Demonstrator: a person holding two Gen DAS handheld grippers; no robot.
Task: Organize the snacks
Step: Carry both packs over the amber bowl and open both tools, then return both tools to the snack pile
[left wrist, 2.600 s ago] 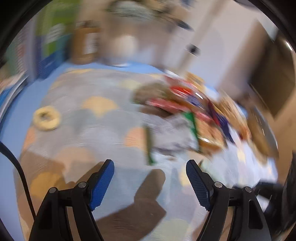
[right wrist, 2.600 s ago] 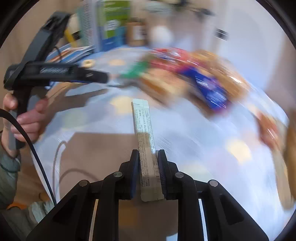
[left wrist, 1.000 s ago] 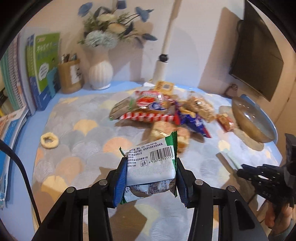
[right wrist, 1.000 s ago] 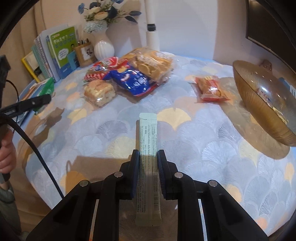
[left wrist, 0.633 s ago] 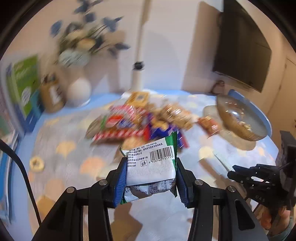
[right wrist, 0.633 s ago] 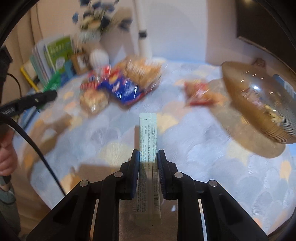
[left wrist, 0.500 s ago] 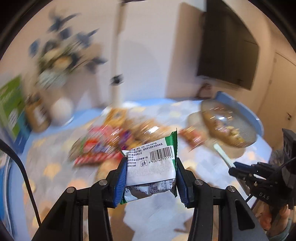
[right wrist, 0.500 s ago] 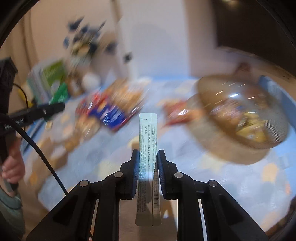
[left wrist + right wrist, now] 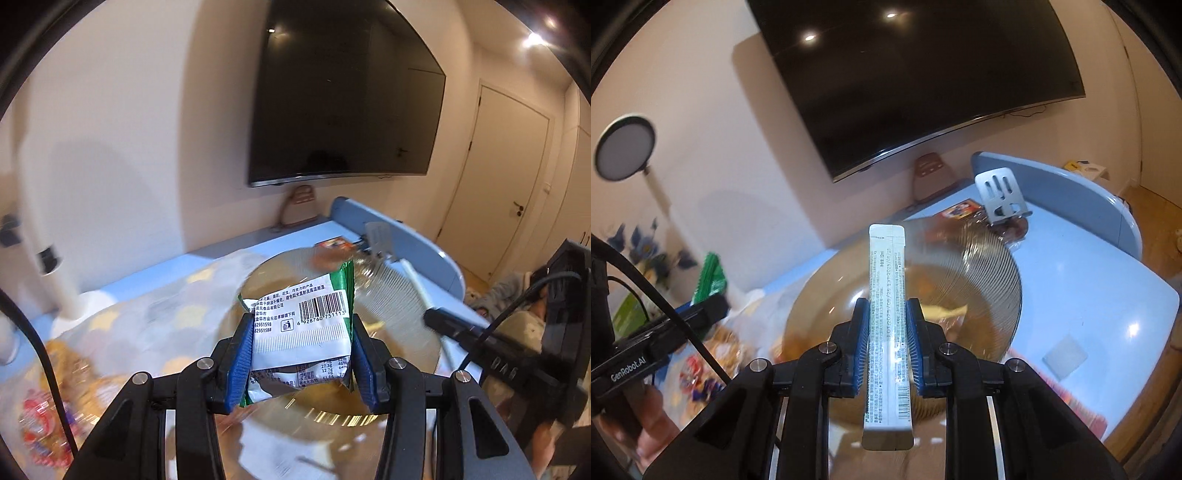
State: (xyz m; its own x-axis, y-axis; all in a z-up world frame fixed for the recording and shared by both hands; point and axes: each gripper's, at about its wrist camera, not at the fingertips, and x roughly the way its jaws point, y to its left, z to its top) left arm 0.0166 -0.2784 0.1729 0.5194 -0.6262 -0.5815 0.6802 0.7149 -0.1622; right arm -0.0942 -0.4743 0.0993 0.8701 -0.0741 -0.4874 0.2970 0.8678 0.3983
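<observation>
Left wrist: bowl (image 9: 402,295) blurred behind packet (image 9: 301,332).

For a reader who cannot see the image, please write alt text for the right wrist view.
The right gripper is shut on a long pale sachet, held above an amber glass bowl on a blue table. At the left edge the left gripper holds a green packet. A dark TV hangs on the wall behind.

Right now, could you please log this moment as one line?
left gripper: shut on green-edged snack packet | right gripper: shut on stick sachet | both above amber glass bowl
</observation>
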